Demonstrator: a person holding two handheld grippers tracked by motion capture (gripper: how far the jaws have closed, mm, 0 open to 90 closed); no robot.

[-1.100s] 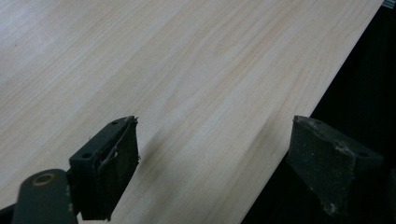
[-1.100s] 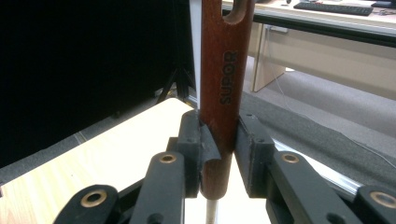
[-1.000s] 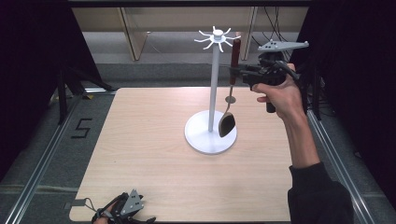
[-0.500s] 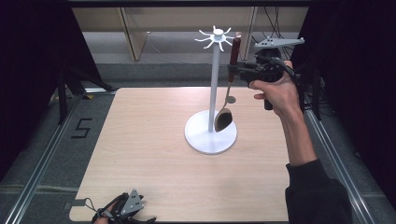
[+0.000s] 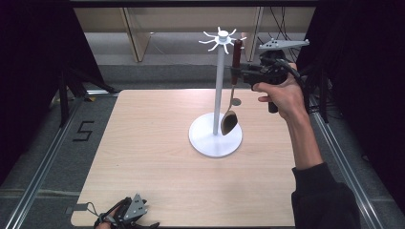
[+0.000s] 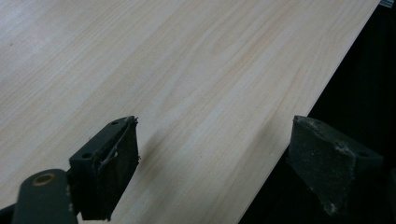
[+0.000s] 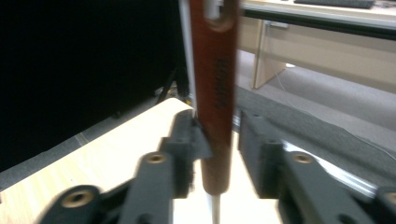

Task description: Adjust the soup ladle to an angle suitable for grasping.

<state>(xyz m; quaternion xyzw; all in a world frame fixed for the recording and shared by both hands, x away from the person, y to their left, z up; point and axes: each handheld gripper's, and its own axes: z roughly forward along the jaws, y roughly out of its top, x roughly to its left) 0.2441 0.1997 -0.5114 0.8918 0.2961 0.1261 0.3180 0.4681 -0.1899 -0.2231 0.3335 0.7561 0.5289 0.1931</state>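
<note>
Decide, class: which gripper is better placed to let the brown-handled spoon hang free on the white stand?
Right. The right gripper brackets the brown-handled spoon hooked on the white stand, its jaws just opening. The left gripper rests at the table's near edge.

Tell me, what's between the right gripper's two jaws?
The spoon's brown handle, hanging from the white stand. In the right gripper view, the right gripper has just been opening: a gap shows beside the handle.

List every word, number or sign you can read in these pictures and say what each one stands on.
"5": black figure on the grey floor, left of the table, in the high view.
Dark print along the brown handle of the spoon, in the right gripper view: too blurred to read.
Nothing else legible.
</note>
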